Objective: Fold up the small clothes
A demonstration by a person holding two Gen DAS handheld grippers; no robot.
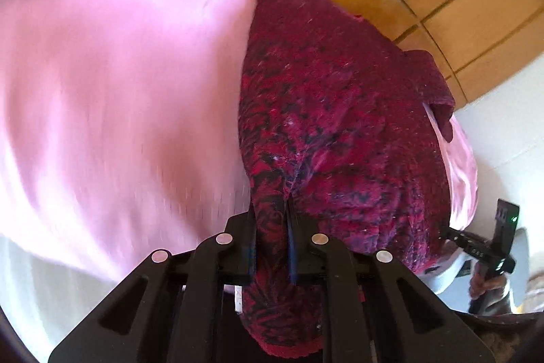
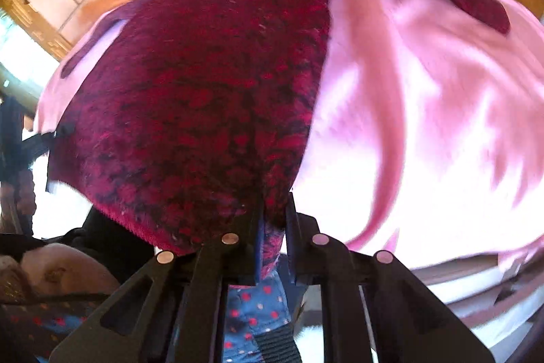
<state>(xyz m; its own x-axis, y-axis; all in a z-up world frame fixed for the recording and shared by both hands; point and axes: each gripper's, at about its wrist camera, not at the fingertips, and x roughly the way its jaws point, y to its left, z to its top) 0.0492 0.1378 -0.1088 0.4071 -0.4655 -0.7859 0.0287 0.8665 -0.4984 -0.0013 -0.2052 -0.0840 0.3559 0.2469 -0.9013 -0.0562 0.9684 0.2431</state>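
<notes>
Two hand-held grippers, garment stretched between

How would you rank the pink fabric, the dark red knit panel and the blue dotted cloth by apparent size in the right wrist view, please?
1. Pink fabric and dark red knit panel: too alike to rank.
2. Blue dotted cloth: smallest, partly hidden.

White counter shows at approx 8 o'clock in left view; pink garment w/ maroon knit part drapes onto it.
</notes>
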